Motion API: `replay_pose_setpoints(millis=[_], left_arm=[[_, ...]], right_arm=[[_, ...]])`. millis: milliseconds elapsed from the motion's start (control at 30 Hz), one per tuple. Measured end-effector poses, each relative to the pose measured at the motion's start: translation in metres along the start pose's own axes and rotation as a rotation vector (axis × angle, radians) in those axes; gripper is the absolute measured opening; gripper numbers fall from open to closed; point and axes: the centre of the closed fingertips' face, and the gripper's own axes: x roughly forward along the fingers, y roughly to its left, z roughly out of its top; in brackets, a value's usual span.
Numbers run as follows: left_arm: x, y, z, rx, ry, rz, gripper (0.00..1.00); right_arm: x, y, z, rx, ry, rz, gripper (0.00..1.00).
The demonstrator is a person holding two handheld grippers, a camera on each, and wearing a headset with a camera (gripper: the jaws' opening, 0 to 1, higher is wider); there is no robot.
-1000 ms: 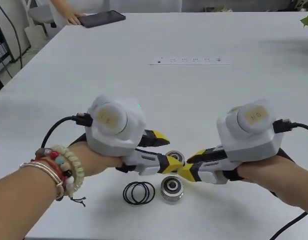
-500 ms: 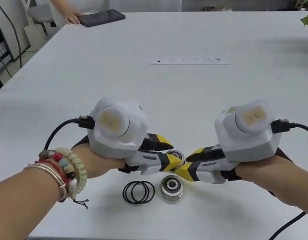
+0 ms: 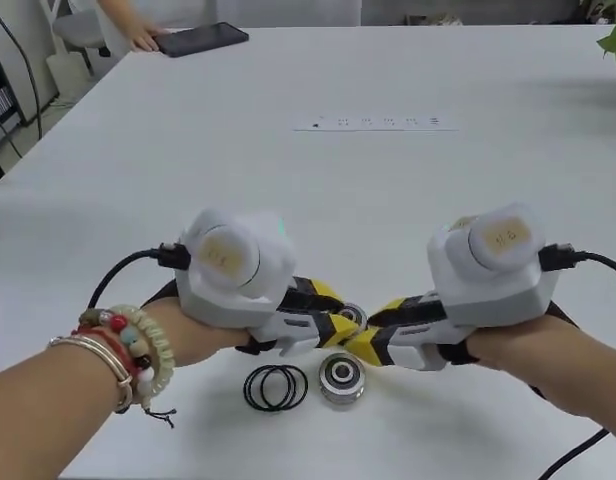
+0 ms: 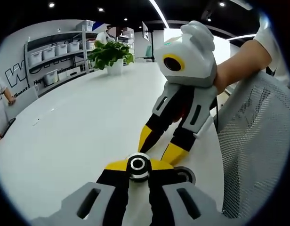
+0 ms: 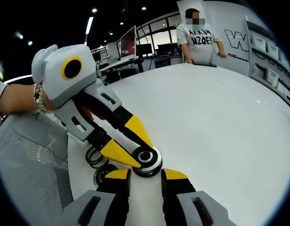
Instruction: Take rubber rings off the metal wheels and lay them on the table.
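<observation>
over the table (image 3: 388, 200), left claw (image 4: 138, 166) pinches a metal wheel (image 5: 148, 159), right claw (image 5: 146, 175) spread just beside it.

office-like lab: shelves (image 4: 54, 70) of bins (image 4: 66, 48), monitors (image 5: 127, 42), big white table (image 3: 438, 190).

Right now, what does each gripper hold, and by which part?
Left gripper clamps a wheel by its outer rim, at the jaw tips. Right gripper holds nothing, jaws open beside that wheel.
</observation>
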Motion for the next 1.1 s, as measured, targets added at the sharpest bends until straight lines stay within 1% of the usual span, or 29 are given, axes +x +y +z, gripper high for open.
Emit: replay_pose_setpoints(millis=[67,133,200,267,333,400,433,500,533,667,767,867,933,967,1000,1033,1100], left_arm=[[0.000,0.000,0.000,-0.015,-0.001,0.001,0.10],[0.000,0.001,-0.001,-0.037,-0.004,-0.001,0.10],[-0.001,0.000,-0.001,-0.036,-0.008,-0.004,0.10],[-0.001,0.000,-0.002,-0.035,-0.012,-0.004,0.10],[-0.001,0.000,-0.002,-0.038,-0.013,-0.001,0.10],[-0.001,0.001,-0.001,-0.038,-0.012,0.001,0.10],[-0.001,0.001,-0.001,-0.039,-0.012,0.002,0.10],[-0.001,0.001,-0.001,-0.040,-0.012,0.003,0.10],[-0.001,0.001,-0.001,-0.041,-0.012,0.004,0.10],[-0.001,0.001,-0.001,-0.043,-0.012,0.006,0.10],[-0.001,0.002,-0.001,-0.043,-0.012,0.007,0.10],[-0.001,0.002,-0.001,-0.045,-0.012,0.009,0.10],[-0.001,0.003,-0.001,-0.051,-0.011,0.014,0.10],[-0.001,0.003,-0.001,-0.054,-0.012,0.013,0.10],[-0.001,0.004,-0.002,-0.053,-0.011,0.017,0.09],[-0.002,0.005,-0.002,-0.037,-0.009,0.025,0.08],[0.002,0.004,-0.001,-0.036,-0.007,0.026,0.08]], right_arm=[[0.000,0.001,0.000,-0.008,0.002,0.001,0.23],[0.000,0.002,0.001,-0.001,0.001,0.010,0.23],[-0.002,0.002,0.001,0.039,-0.001,0.023,0.23],[-0.005,0.003,0.005,0.042,-0.019,0.030,0.19],[-0.007,0.002,0.005,0.046,-0.014,0.025,0.18],[-0.005,0.003,0.004,0.039,-0.015,0.020,0.18],[-0.003,0.000,-0.001,0.010,0.015,-0.003,0.18],[-0.001,-0.003,-0.005,-0.074,0.042,-0.032,0.18],[-0.002,0.003,-0.002,-0.066,0.029,-0.014,0.18],[-0.001,0.002,0.001,-0.048,0.019,-0.013,0.20],[-0.001,-0.001,0.001,-0.044,0.016,-0.015,0.18],[-0.003,0.000,0.000,-0.061,0.019,-0.009,0.14],[-0.003,0.000,-0.001,-0.083,0.024,-0.007,0.08],[-0.002,-0.001,-0.003,-0.083,0.031,-0.016,0.05],[-0.002,-0.004,-0.003,-0.105,0.028,-0.025,0.01],[-0.002,-0.004,-0.003,-0.095,0.031,-0.024,0.01],[-0.002,-0.004,-0.003,-0.095,0.031,-0.027,0.01]])
